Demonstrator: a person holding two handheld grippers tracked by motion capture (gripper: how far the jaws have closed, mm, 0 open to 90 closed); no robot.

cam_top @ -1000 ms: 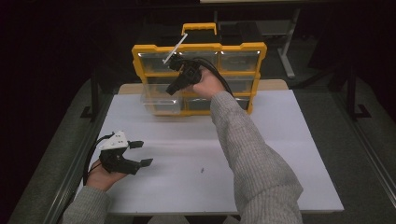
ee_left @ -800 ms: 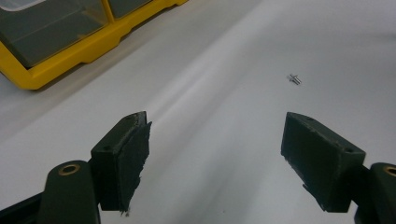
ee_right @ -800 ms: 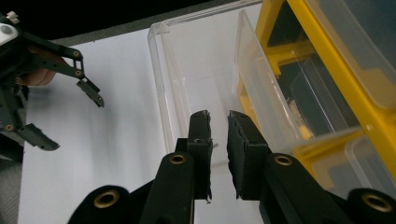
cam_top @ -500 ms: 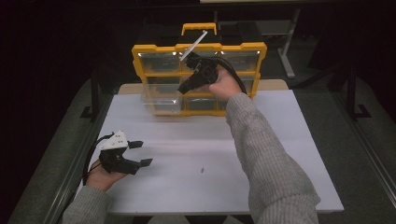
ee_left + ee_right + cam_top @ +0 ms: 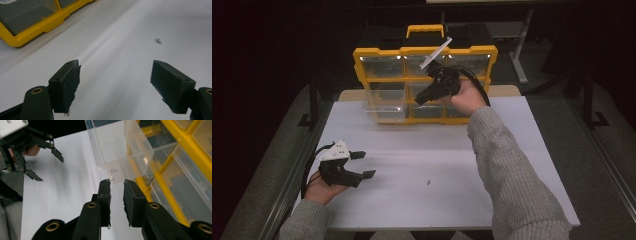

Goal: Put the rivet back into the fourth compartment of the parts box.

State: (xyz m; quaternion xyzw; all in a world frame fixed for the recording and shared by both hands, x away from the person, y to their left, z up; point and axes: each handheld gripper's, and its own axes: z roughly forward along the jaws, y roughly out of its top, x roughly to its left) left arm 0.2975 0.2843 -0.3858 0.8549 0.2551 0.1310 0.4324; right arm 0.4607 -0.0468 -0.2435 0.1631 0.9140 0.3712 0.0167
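A yellow organiser box (image 5: 362, 55) with clear drawers stands upright at the back of the white table (image 5: 522, 150). Its left-middle clear drawer (image 5: 384, 102) (image 5: 117, 147) is pulled out over the table. My right gripper (image 5: 419, 100) (image 5: 117, 182) hovers in front of the box's middle, just right of that drawer. Its jaws have just been opening; a narrow gap shows between them with nothing in it. My left gripper (image 5: 366, 164) (image 5: 115, 72) rests low over the table's left side, open wide and empty. A small metal screw (image 5: 428, 182) (image 5: 158, 40) lies on the table ahead of it.
The box has a yellow carry handle (image 5: 425, 29) on top. A dark stand (image 5: 519, 50) rises behind the table at the right. In the right gripper view my left gripper (image 5: 45, 152) shows at the upper left.
My right hand has slid to the right along the front of the box, away from the pulled-out drawer. The left hand and the drawer have stayed put.
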